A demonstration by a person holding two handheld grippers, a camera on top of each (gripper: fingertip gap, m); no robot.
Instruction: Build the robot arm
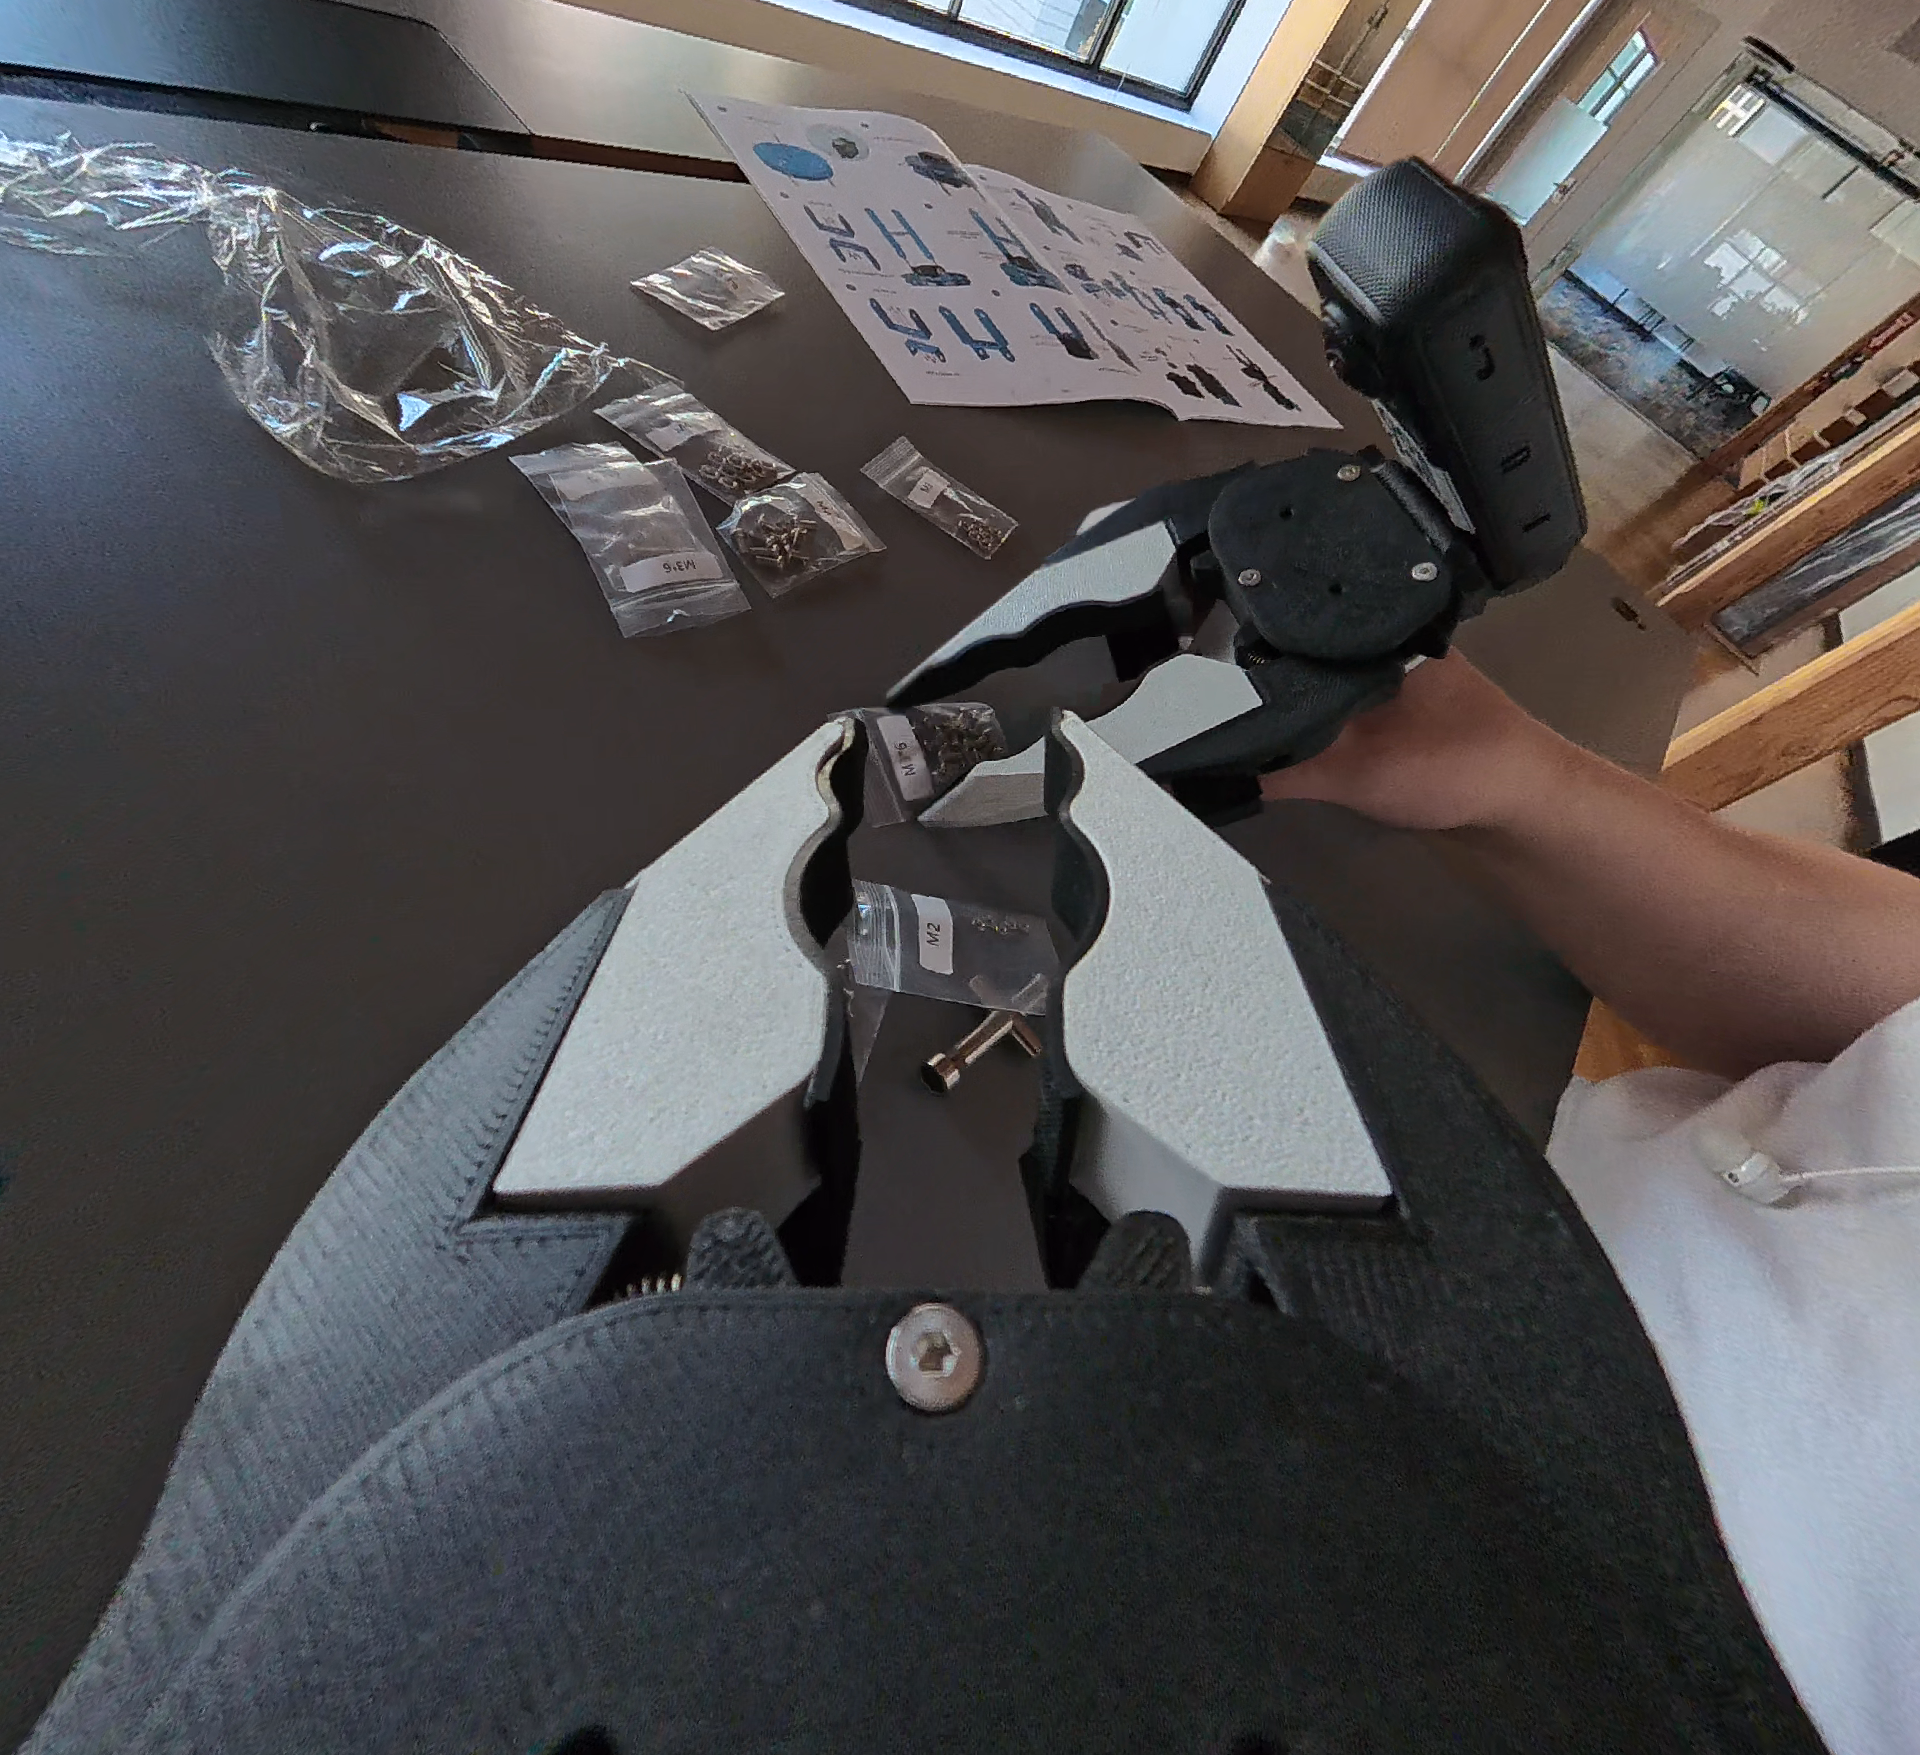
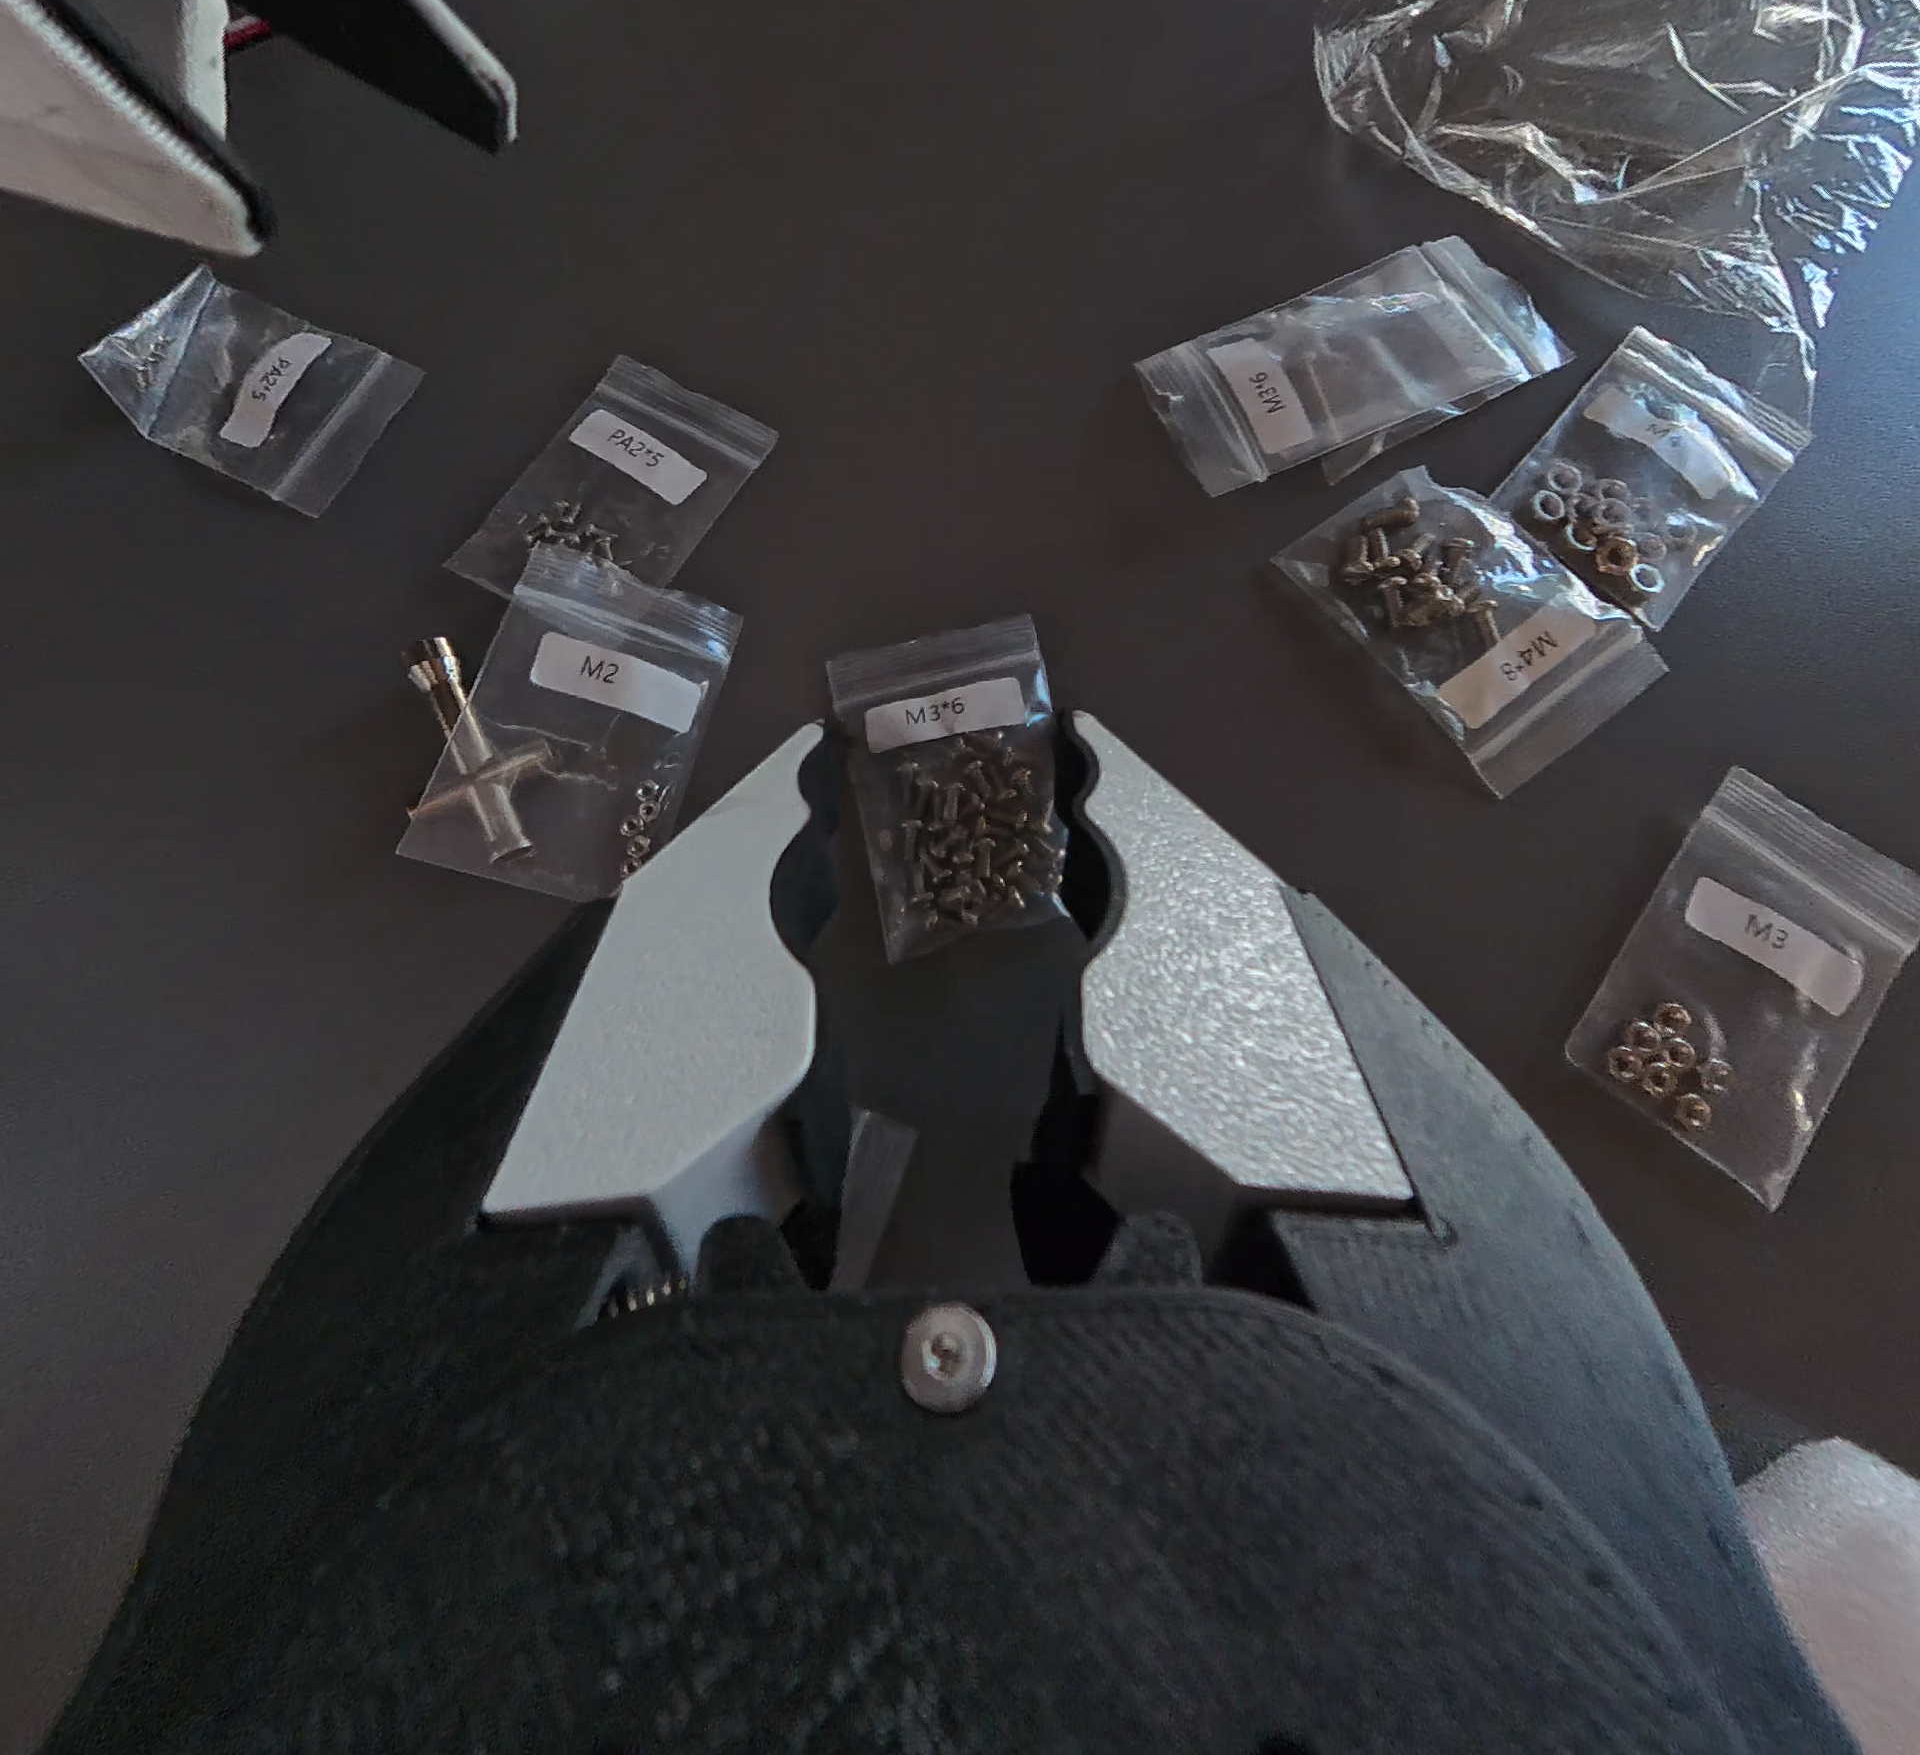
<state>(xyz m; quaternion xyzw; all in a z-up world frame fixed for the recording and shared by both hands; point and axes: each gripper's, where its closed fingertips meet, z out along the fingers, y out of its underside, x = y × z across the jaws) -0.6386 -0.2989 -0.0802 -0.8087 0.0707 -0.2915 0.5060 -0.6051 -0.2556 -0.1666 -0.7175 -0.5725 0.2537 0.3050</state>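
Clear plastic screw bag [image 2: 961,801] sits between my right gripper [image 2: 948,729] fingers, spread apart and straddling it on the table [image 2: 935,199]; my left gripper [image 1: 951,749] hovers open nearby.

The right gripper [image 2: 951,739] is being held low with its jaws parted wide. The left gripper [image 1: 951,749] is being held just opposite, jaws likewise apart, tips nearly meeting. The right forearm [image 1: 1621,884] is being kept stretched out, bare below a white sleeve.
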